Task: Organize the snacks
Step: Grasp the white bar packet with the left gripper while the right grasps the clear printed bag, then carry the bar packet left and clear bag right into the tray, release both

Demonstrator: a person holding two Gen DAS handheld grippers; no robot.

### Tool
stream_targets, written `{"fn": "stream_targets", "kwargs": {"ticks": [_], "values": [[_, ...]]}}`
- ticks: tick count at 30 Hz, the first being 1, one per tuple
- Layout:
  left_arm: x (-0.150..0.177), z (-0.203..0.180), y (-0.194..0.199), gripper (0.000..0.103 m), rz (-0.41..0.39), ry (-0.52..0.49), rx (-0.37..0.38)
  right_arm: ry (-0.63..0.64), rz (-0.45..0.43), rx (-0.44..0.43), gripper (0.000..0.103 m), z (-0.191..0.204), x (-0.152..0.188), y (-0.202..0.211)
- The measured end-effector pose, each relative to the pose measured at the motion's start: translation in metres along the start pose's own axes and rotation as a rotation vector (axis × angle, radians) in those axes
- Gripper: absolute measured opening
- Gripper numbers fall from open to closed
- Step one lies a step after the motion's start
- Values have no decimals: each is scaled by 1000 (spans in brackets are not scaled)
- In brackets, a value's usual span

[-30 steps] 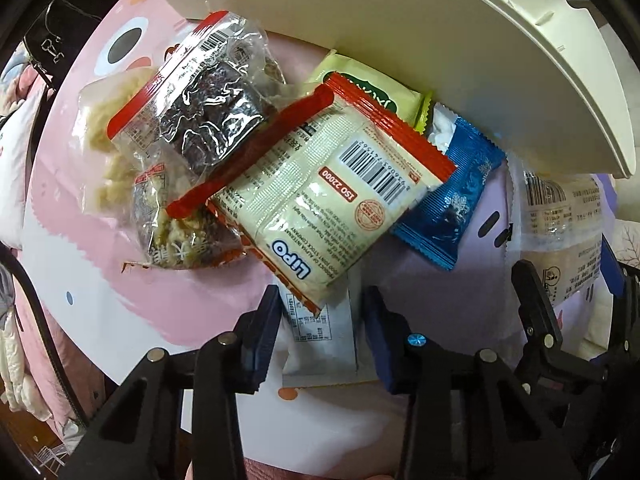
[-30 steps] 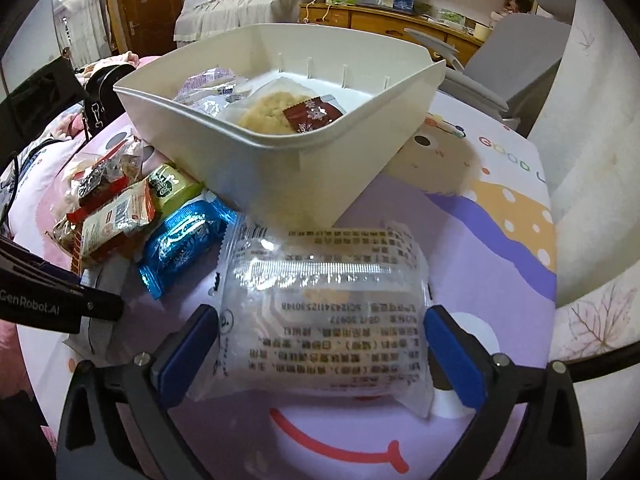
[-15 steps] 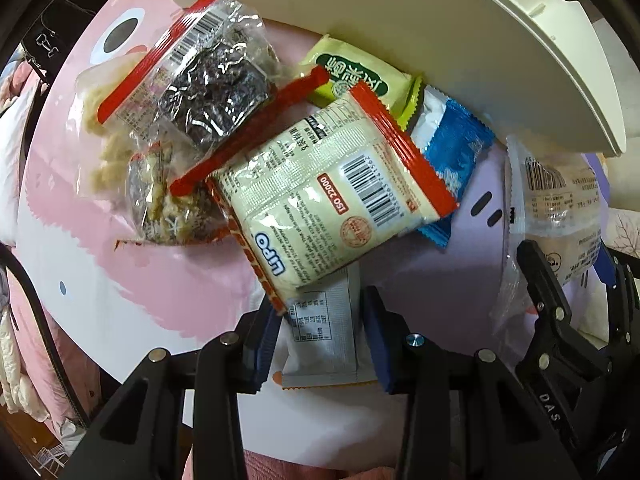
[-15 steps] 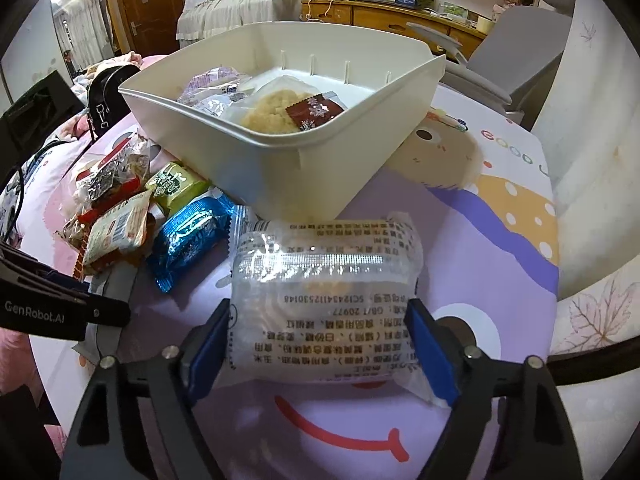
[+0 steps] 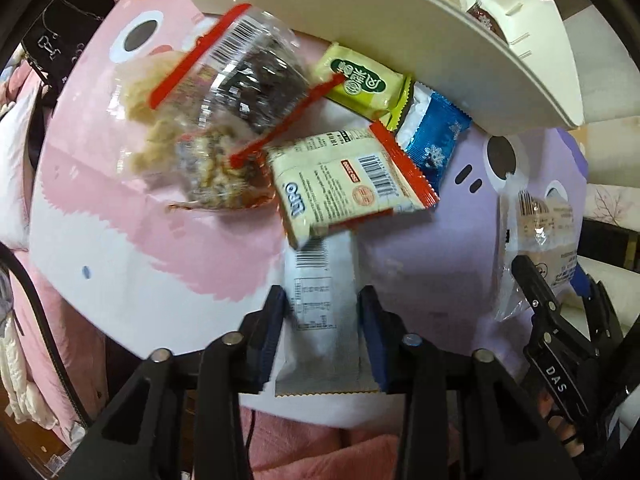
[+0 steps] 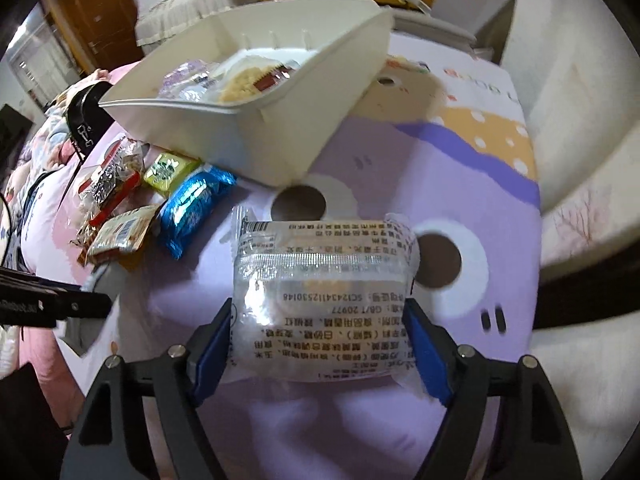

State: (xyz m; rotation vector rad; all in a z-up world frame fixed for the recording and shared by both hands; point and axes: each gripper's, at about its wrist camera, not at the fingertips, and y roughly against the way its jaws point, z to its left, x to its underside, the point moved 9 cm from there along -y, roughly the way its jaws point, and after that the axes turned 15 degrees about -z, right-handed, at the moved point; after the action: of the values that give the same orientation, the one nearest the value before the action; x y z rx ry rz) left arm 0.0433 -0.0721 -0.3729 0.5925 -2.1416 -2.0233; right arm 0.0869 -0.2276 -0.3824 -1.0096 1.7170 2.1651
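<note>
1. Landmark: the white bin. Loose snacks lie left of its near wall: a red-striped clear bag, a Lipo packet, a blue packet.
2. The left gripper is clenched on a white sachet, in front of the bin and below the Lipo packet; probably pinched by its sides for lifting.
3. The right gripper clamps a clear printed packet across its width, in front of the bin, likely bound for it.
</note>
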Motion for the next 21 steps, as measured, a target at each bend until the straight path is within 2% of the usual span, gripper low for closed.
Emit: {"fn": "stream_targets", "kwargs": {"ticks": [4, 12, 21], "values": [[-8, 6, 10, 30, -4, 1, 19, -57, 18, 13, 80, -2, 7, 12], [-22, 17, 50, 30, -17, -4, 66, -103, -33, 33, 80, -1, -7, 43], [-44, 11, 106, 30, -80, -129, 142, -166, -124, 86, 80, 5, -45, 69]]}}
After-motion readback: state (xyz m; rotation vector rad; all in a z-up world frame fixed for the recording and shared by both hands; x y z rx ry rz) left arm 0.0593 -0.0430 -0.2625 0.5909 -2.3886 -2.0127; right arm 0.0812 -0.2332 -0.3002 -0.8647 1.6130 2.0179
